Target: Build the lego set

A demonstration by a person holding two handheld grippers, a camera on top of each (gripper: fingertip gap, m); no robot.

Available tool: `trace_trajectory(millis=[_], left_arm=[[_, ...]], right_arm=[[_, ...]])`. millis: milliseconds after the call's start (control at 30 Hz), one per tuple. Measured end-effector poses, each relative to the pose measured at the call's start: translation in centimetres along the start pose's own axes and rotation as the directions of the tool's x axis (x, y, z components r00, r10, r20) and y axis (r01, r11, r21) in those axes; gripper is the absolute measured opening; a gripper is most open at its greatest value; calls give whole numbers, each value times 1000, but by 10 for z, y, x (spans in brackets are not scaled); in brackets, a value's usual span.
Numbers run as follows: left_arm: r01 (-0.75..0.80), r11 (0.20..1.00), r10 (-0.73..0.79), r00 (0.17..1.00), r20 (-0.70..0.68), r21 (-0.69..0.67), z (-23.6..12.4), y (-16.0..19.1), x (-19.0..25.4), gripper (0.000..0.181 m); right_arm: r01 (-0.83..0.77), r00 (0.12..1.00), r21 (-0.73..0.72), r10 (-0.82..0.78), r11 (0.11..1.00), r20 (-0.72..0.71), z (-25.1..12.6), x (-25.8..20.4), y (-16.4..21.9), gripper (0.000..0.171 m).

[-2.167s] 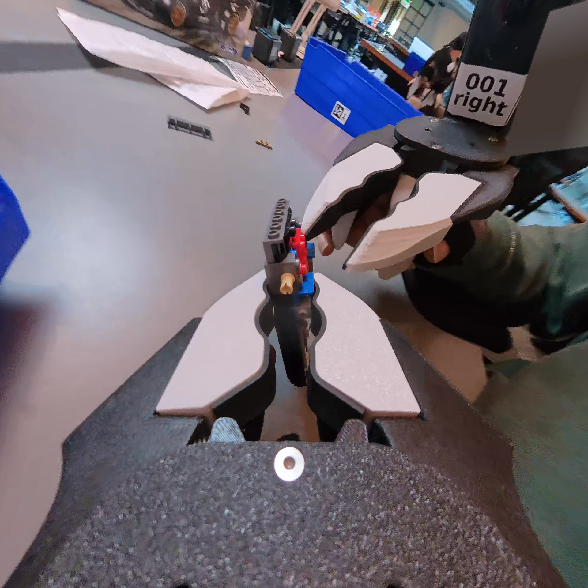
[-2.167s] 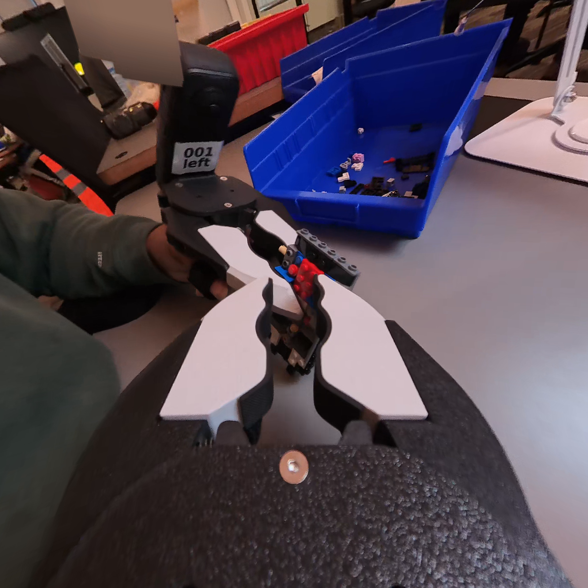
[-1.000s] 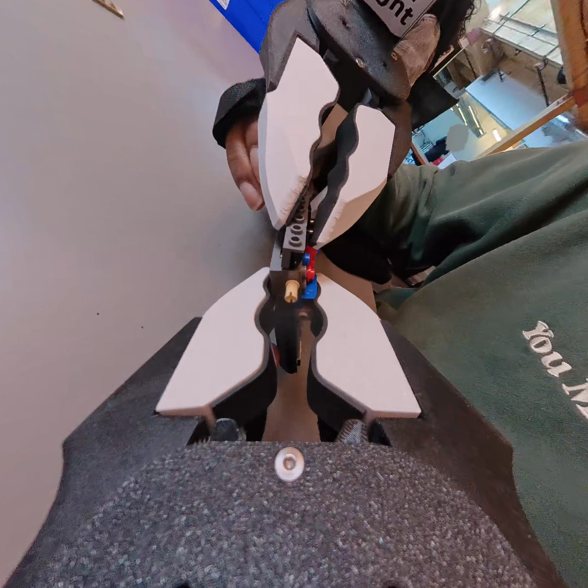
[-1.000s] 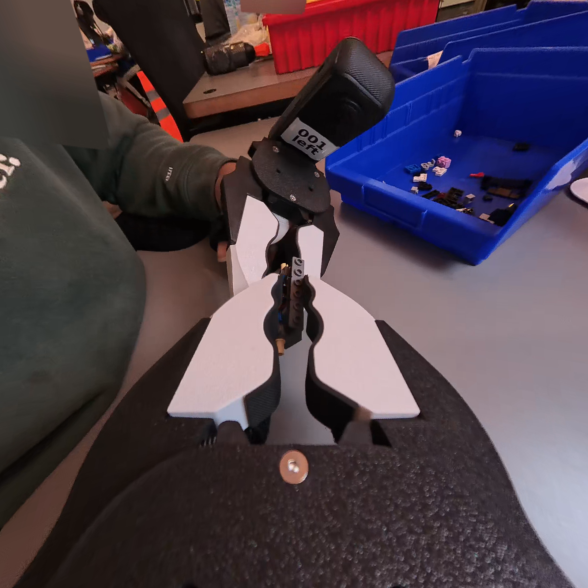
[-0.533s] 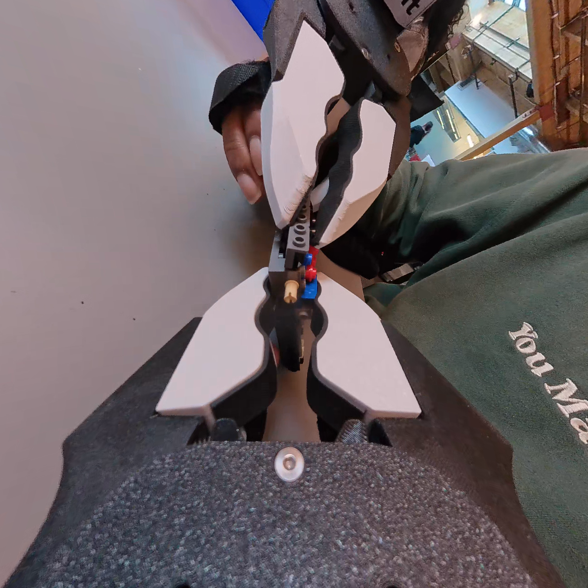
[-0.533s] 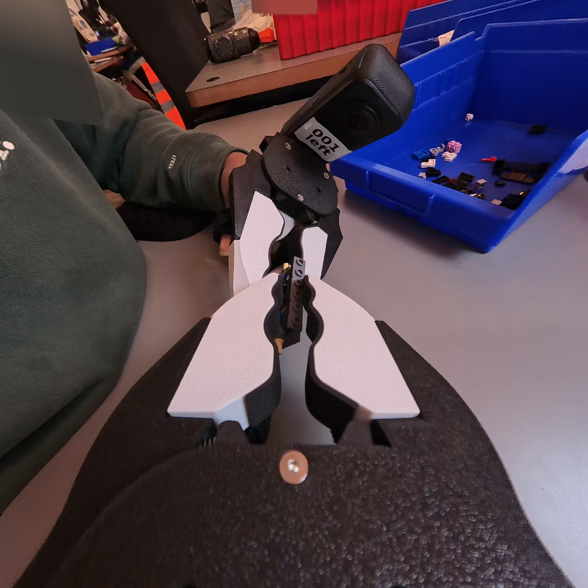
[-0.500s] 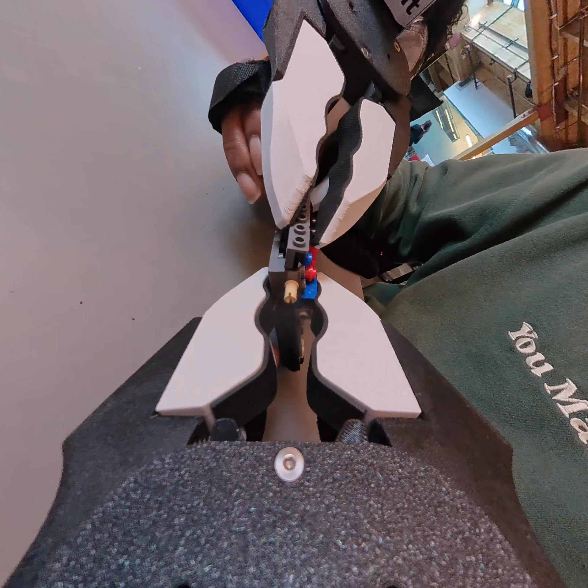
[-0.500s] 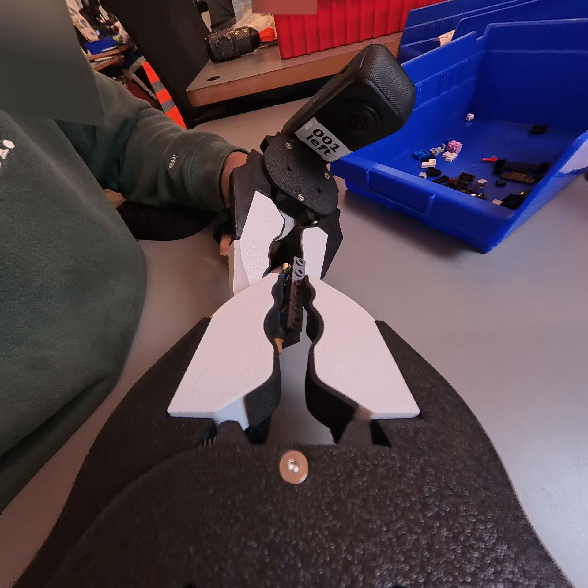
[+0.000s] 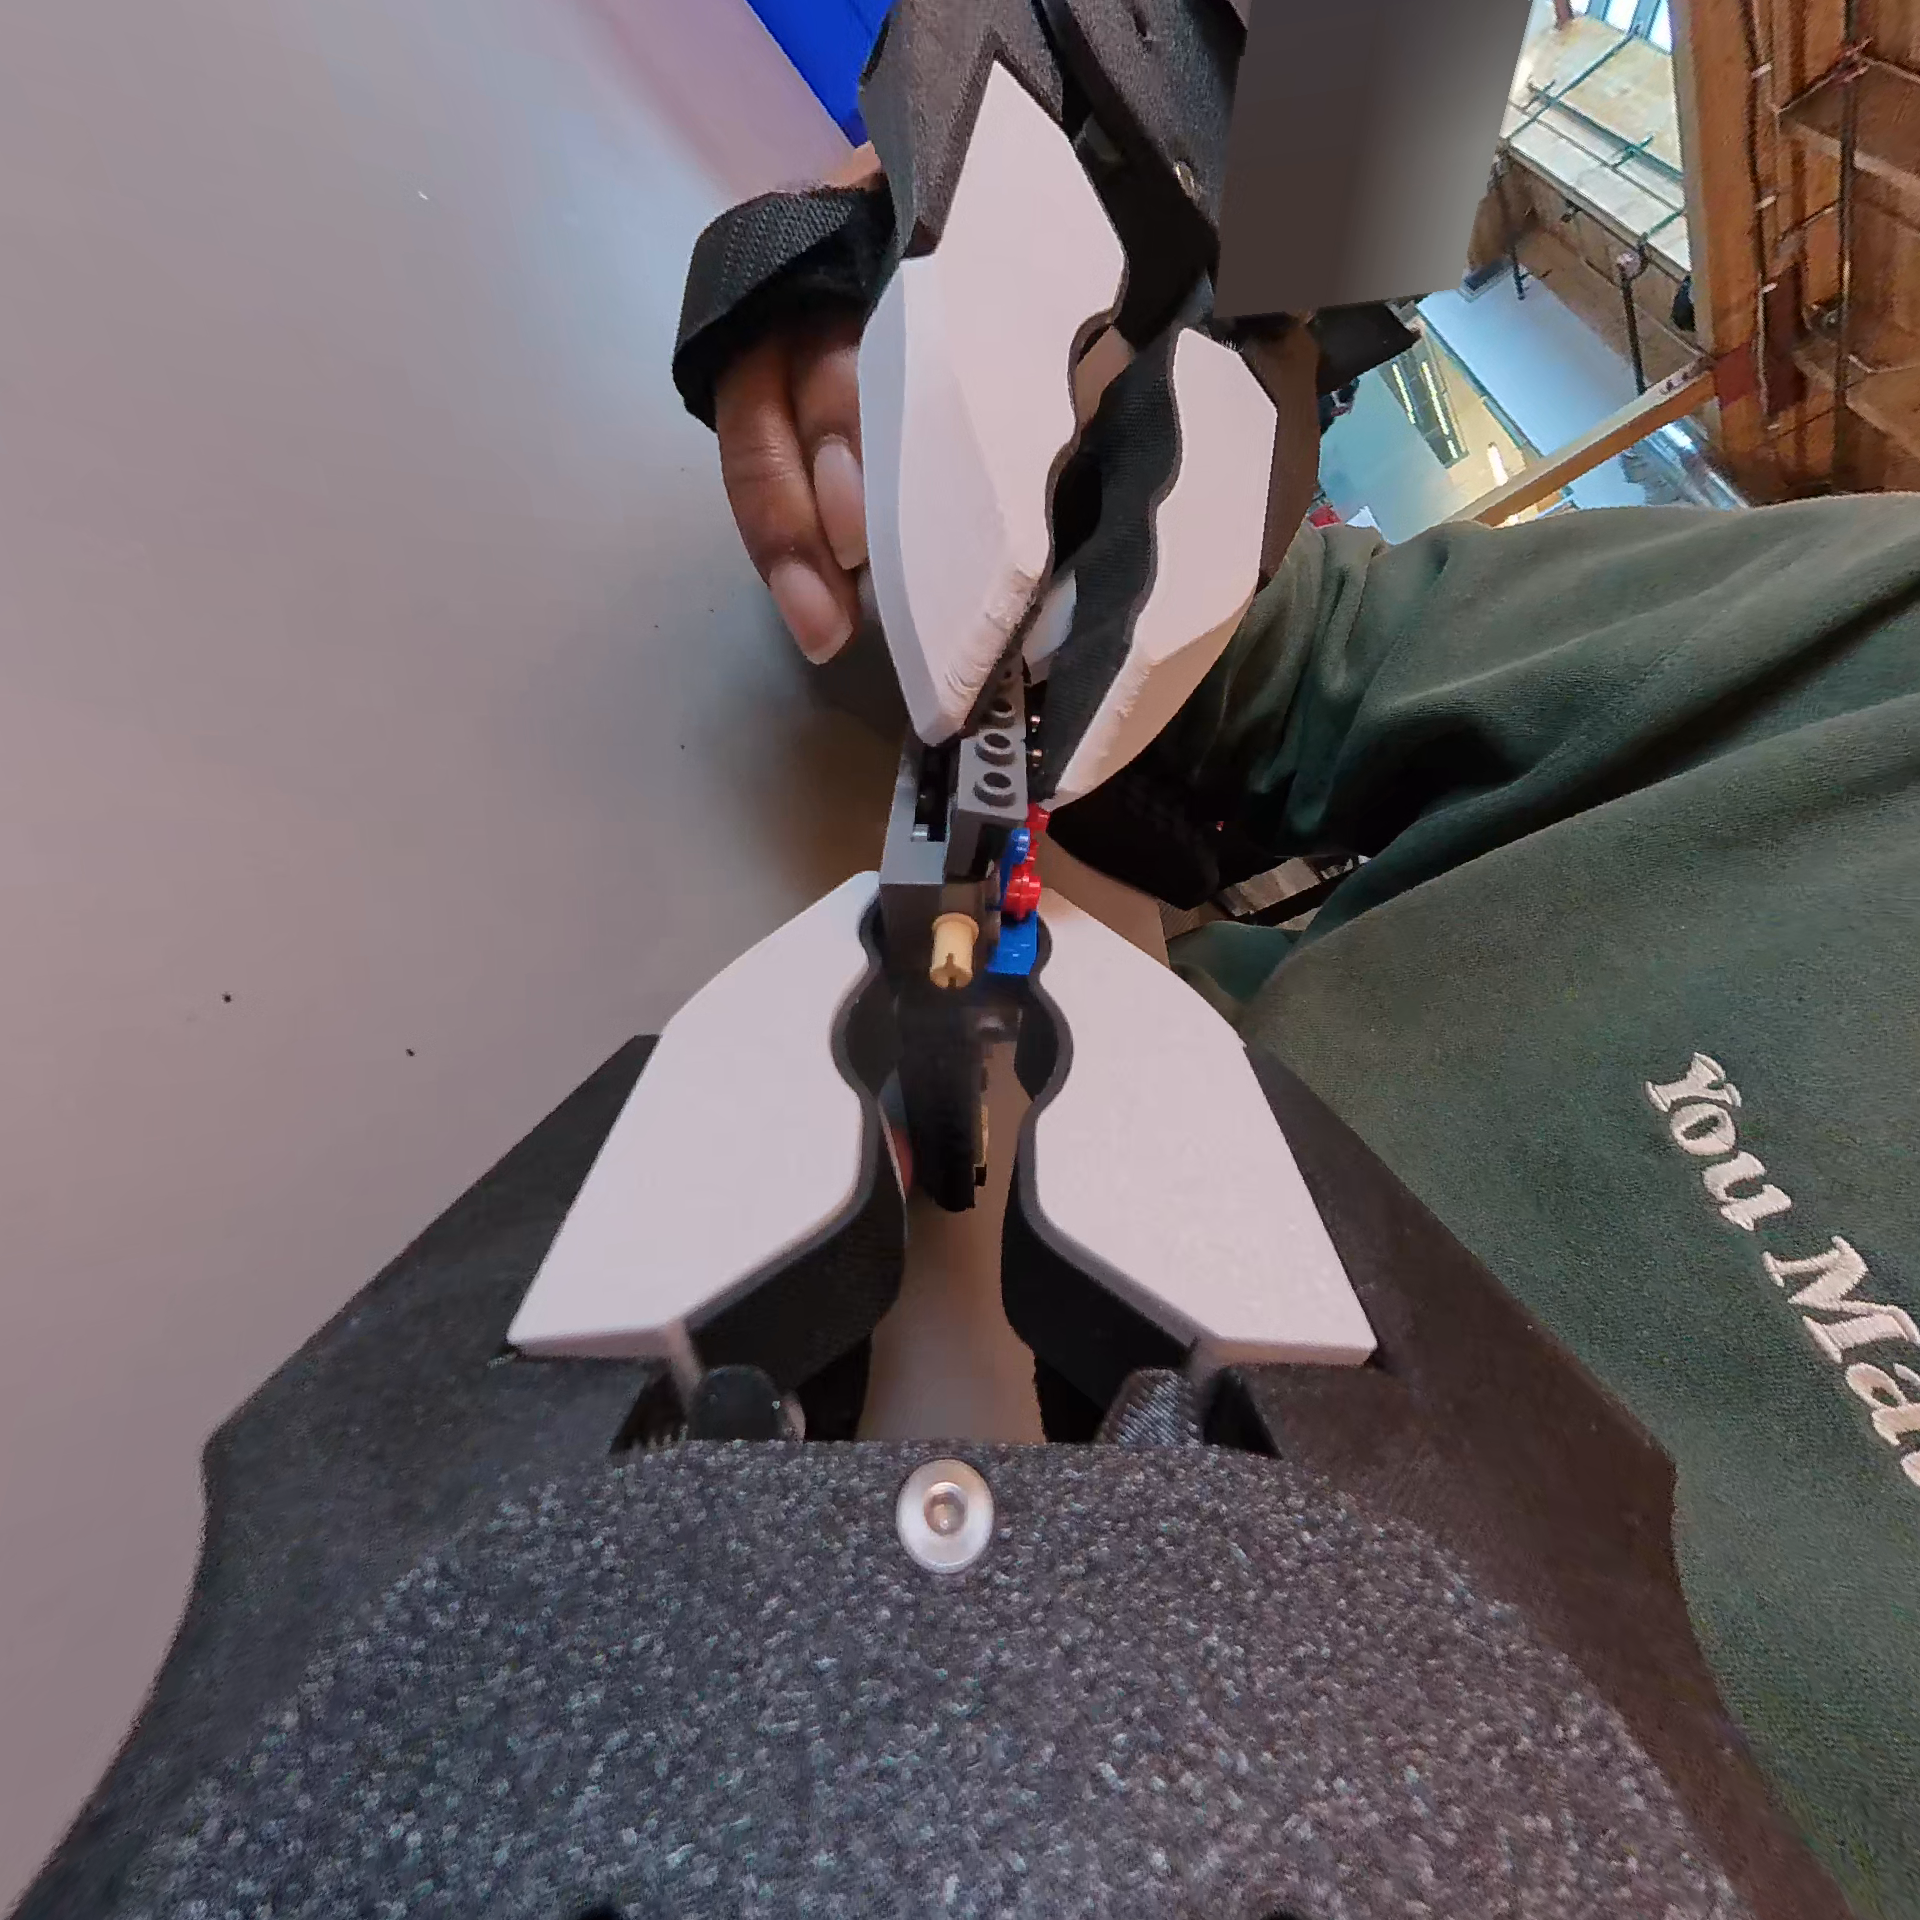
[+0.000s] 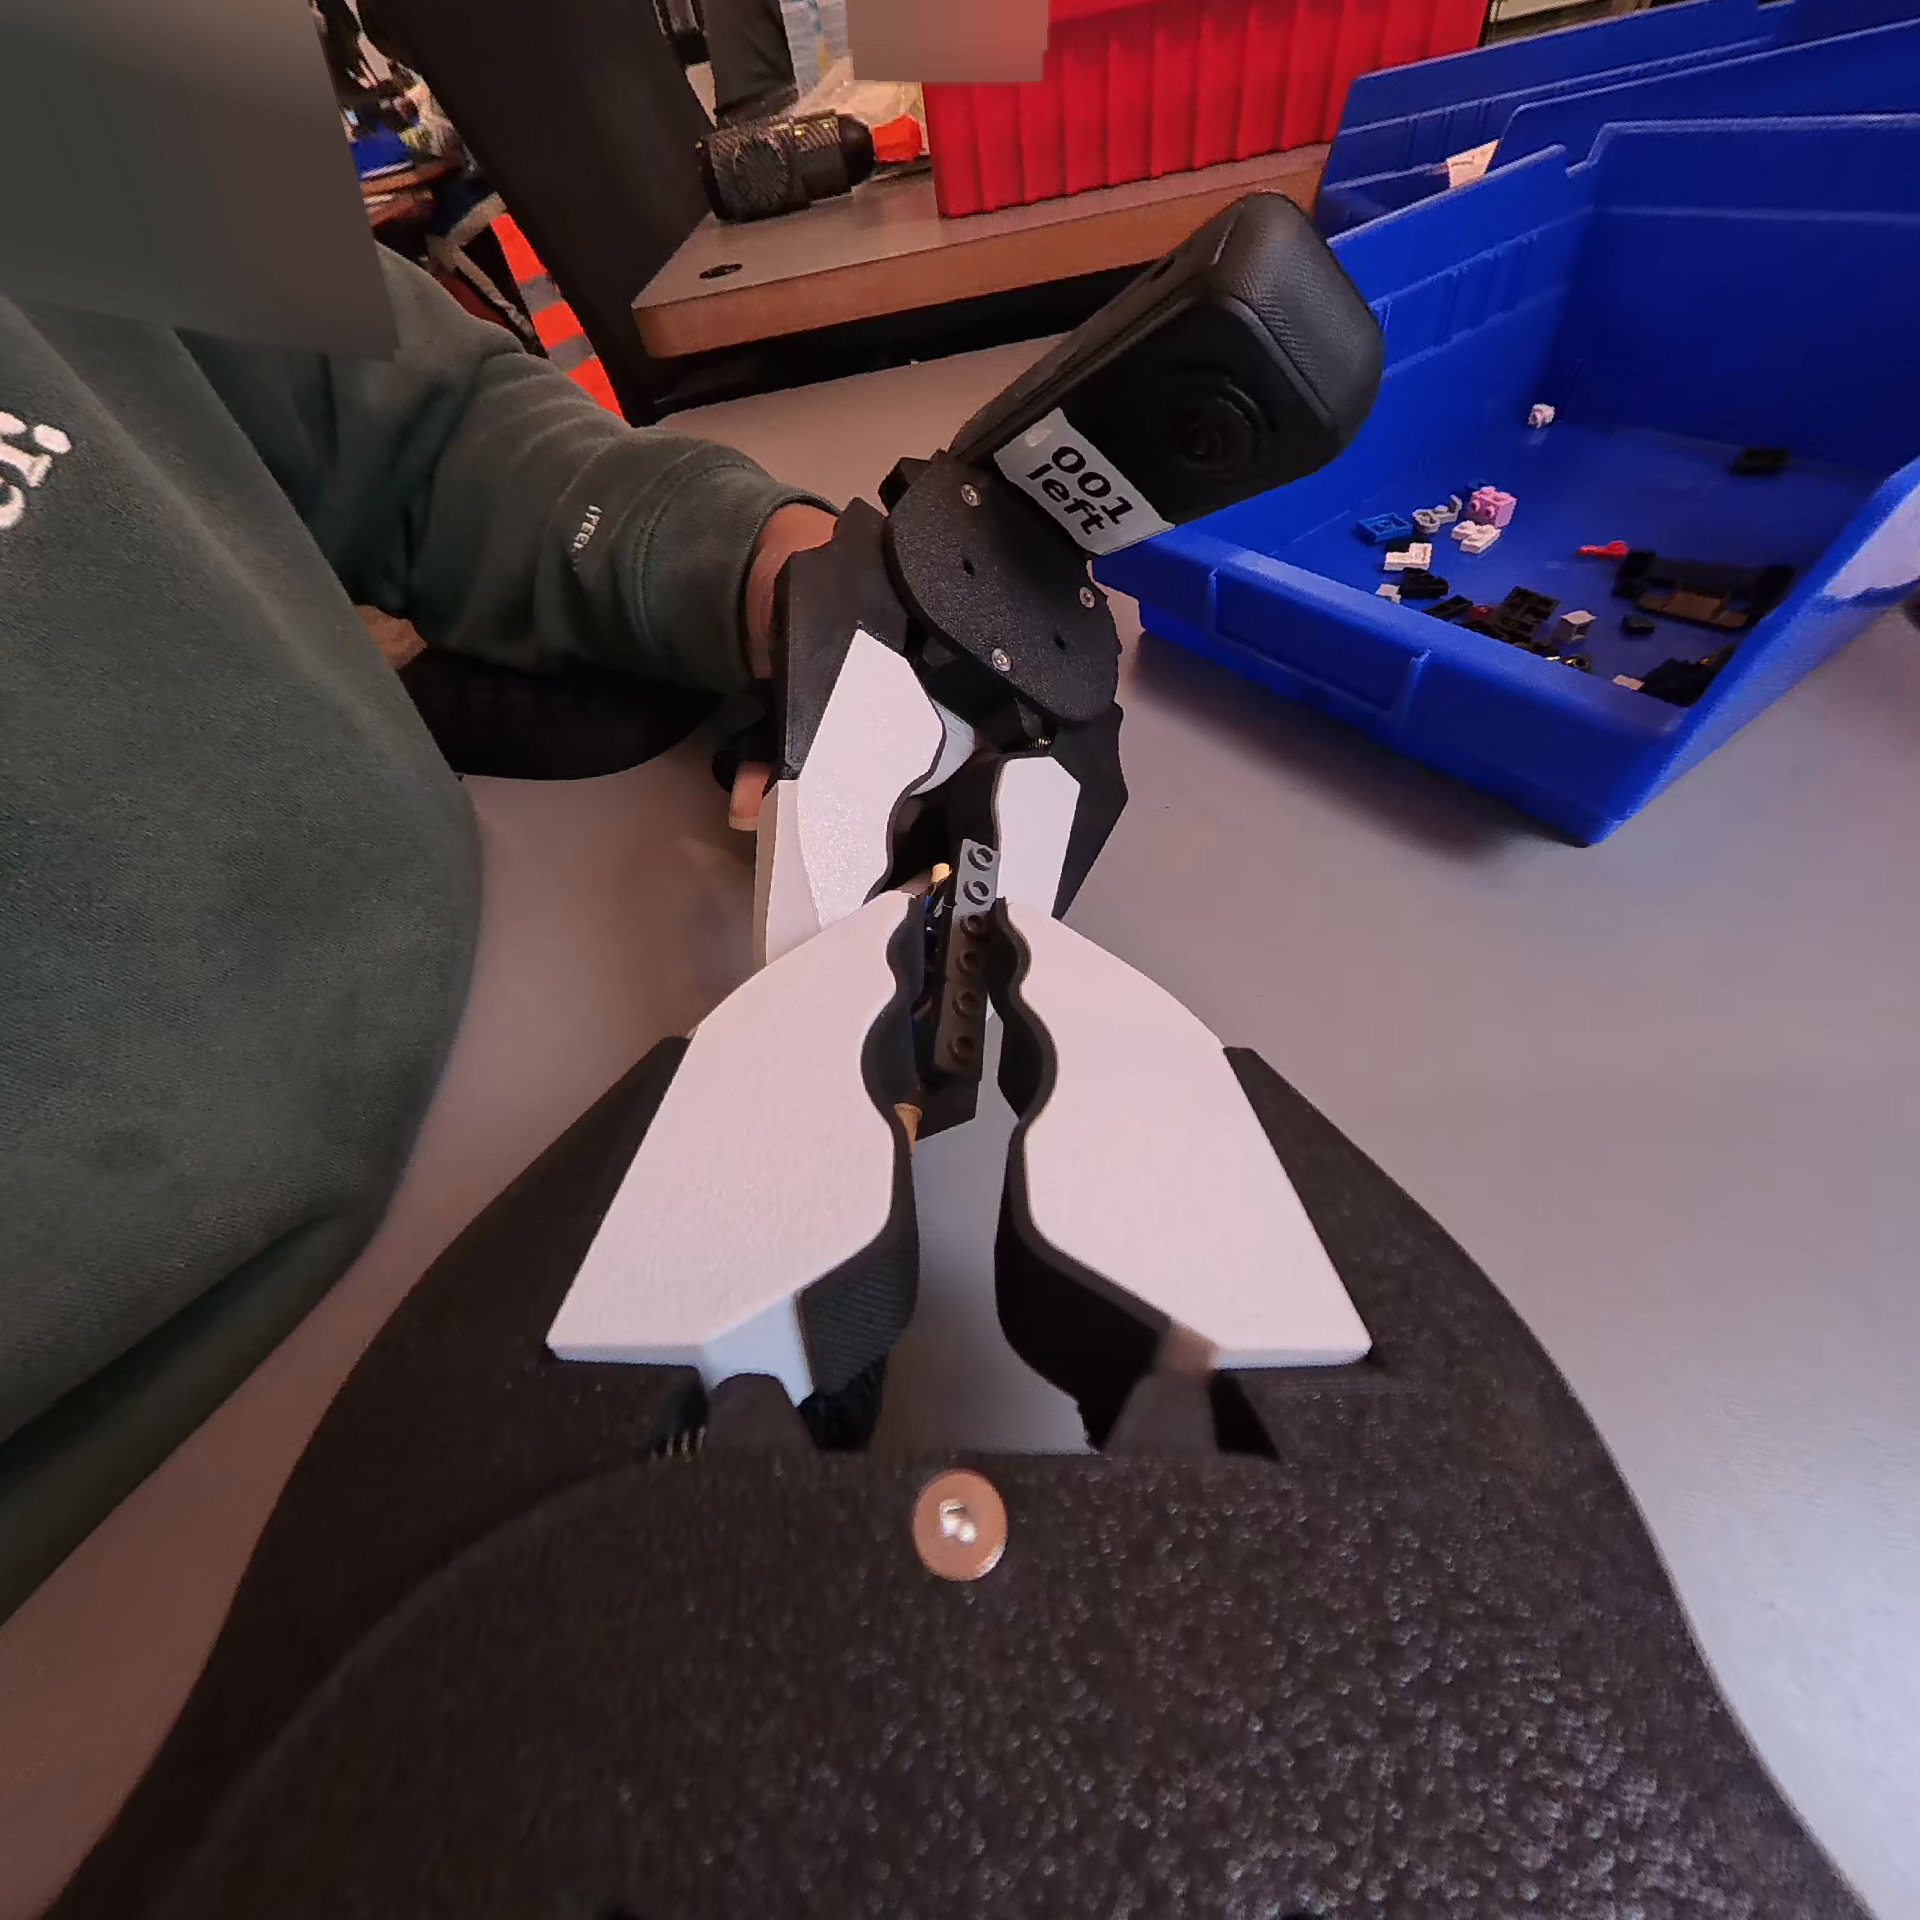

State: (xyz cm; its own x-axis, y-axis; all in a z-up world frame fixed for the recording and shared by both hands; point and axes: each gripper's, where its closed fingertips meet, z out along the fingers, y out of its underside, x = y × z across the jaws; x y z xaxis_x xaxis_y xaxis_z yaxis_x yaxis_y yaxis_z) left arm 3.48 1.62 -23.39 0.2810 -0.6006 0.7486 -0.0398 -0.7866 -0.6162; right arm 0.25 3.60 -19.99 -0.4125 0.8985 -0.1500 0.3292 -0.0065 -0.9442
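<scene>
White-fingered black tools (image 9: 951, 914), green sleeves (image 10: 540, 520)

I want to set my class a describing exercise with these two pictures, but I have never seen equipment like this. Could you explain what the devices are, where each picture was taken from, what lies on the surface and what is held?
No robot arm here: a person in a green sweatshirt holds a hand-held grasping tool in each hand. Each tool carries a camera looking along its two white fingers.

The left wrist view looks from the left tool toward the right tool; the right wrist view looks the other way.

Both tools are shut on one small toy-brick assembly of dark grey, red and blue pieces, gripped from opposite ends above the grey table.

On the table stands a blue plastic bin with loose small bricks inside.
</scene>
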Motion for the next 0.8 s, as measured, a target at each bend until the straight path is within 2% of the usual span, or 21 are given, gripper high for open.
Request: trace_trajectory(millis=[167,367,433,633,733,800], left_arm=[[-2,1000,2,1000,-4,-1,0,0,1,20],[-17,1000,16,999,46,9,-3,-2,-5,19],[-31,999,31,999,41,7,-2,-2,-3,19],[-43,999,42,998,43,16,-4,-4,-4,18],[-68,997,66,997,47,41,-5,-7,-3,19],[-93,993,91,995,31,66,-10,-11,2,28]], right_arm=[[2,1000,7,-2,1000,2,0,0,0,11],[-206,978,-5,206,979,43,4,9,3,13],[-238,970,-19,239,971,54,2,10,4,20],[-323,941,-56,327,945,87,3,6,7,17],[-373,921,-20,373,928,113,0,7,1,13],[-412,905,19,407,911,125,-3,10,-3,12]])
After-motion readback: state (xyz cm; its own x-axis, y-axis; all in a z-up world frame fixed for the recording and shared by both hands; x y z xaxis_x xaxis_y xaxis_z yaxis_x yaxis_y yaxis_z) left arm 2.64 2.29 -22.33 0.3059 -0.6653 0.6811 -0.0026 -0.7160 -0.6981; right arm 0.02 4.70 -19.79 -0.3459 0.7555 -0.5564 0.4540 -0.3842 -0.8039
